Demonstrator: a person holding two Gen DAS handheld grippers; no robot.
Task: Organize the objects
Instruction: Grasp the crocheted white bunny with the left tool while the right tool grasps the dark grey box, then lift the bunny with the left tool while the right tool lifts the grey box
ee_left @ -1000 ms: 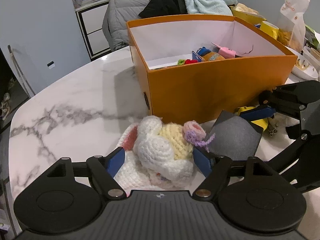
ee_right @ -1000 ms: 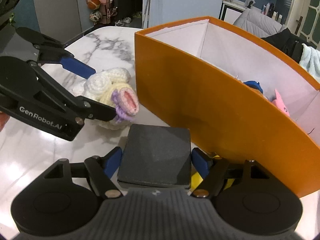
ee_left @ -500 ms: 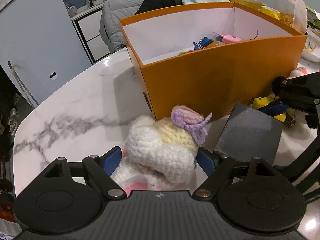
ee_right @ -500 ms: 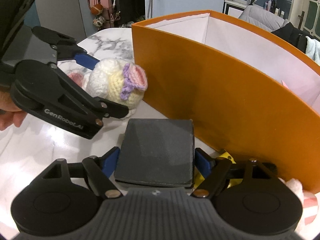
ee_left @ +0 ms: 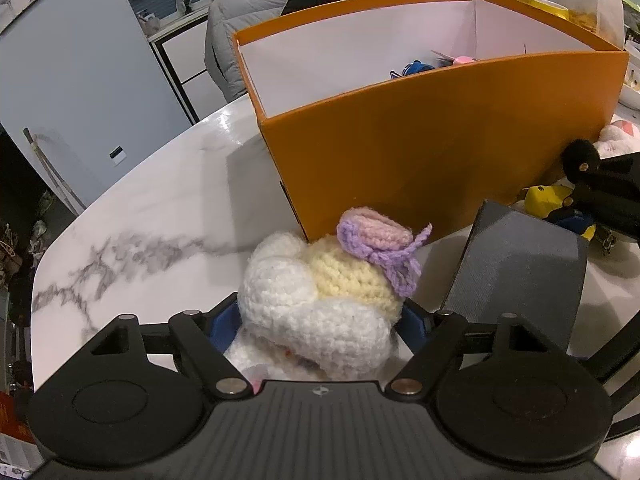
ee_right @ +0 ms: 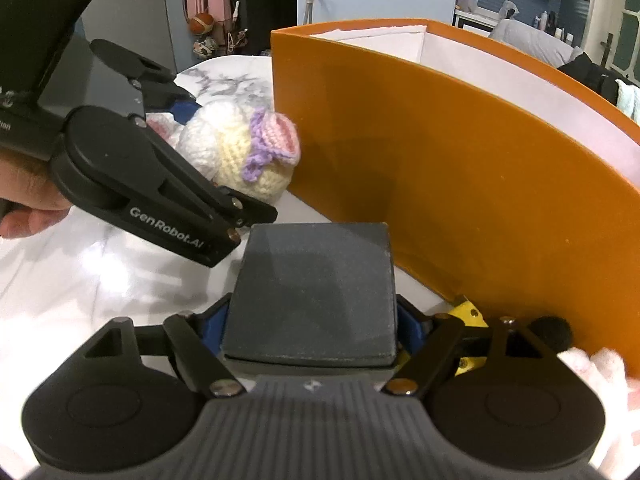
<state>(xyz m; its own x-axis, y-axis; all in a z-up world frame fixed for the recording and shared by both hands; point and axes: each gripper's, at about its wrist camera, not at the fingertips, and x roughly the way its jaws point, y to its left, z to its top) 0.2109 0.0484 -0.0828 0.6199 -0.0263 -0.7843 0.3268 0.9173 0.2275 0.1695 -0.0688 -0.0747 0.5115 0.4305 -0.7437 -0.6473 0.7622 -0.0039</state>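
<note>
Left wrist view: a crocheted toy (ee_left: 328,300) sits between the left gripper (ee_left: 320,320)'s closing blue fingers (ee_left: 224,322), just in front of the orange box (ee_left: 420,152) on the marble bench (ee_left: 140,220). Soft, light yarn should squash rather than slip, so the plump white-and-yellow body looks the best hold, not the purple-edged ear. Beside it, still in front of the box, the right gripper (ee_right: 310,328) has its fingers clamped on a dark grey block (ee_right: 312,292), stiff and flat-sided by appearance. A yellow item (ee_left: 548,198) near the box's foot is half hidden behind gripper parts; the box's contents show only as scraps above the wall.
</note>
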